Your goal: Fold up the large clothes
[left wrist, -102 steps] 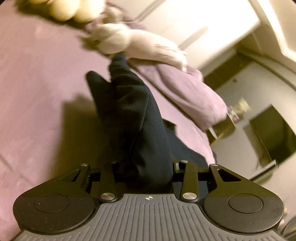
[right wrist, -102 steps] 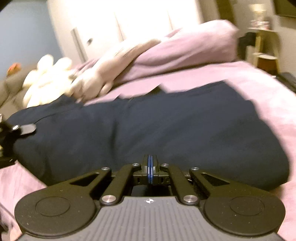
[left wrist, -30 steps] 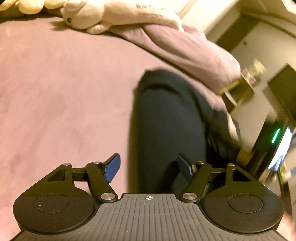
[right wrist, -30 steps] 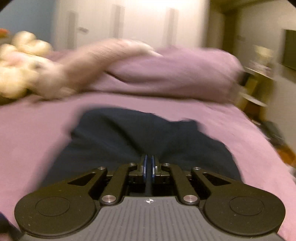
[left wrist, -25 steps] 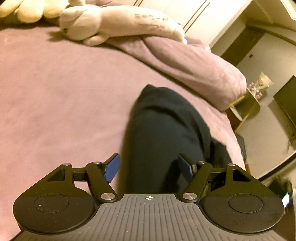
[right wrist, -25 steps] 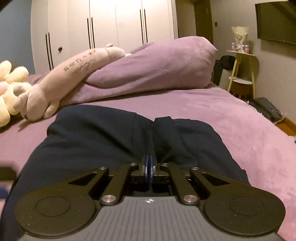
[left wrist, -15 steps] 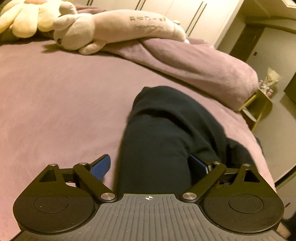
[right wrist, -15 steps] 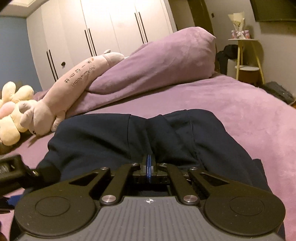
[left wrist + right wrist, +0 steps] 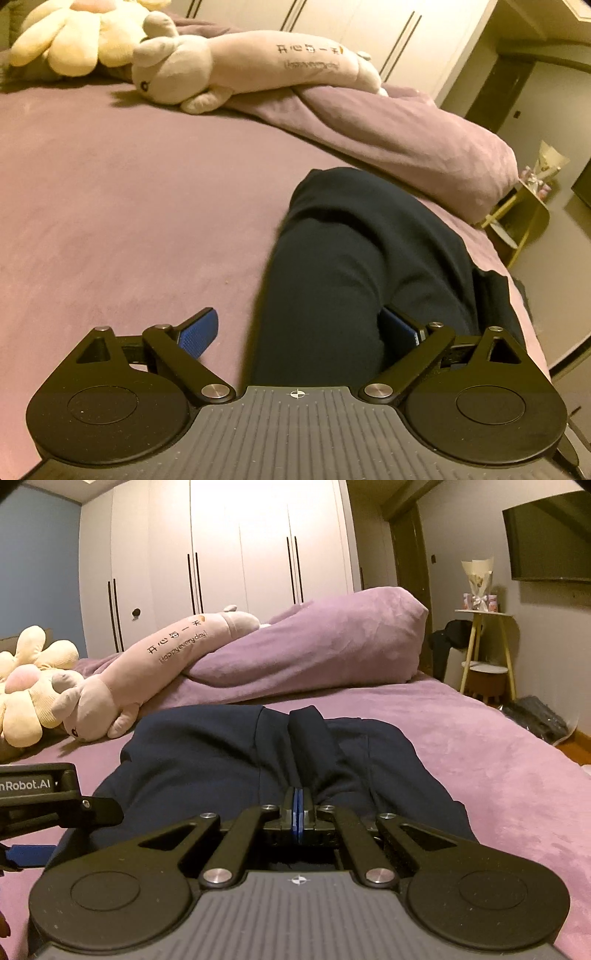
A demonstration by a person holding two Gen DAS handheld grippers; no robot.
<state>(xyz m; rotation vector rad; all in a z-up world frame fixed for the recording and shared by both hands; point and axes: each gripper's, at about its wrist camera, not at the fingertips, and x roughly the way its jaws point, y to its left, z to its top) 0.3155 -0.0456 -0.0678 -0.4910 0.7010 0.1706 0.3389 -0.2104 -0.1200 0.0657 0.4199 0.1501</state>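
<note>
Plainly soft and limp, the dark navy garment [image 9: 236, 760] lies bunched on the purple bed [image 9: 129, 206], best taken at a doubled edge; the left gripper [image 9: 301, 328] straddles its near fold, fingers wide, while the right gripper [image 9: 298, 812] pinches a ridge of it.

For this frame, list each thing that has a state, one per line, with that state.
Left claw: open, dark garment between its pads, not clamped.
Right claw: shut; whether it pinches fabric cannot be told.
Dark garment: folded over, lying on the bed.
Wardrobe doors: closed.
Wall TV: screen dark.
Long plush: lying against the purple duvet.
</note>
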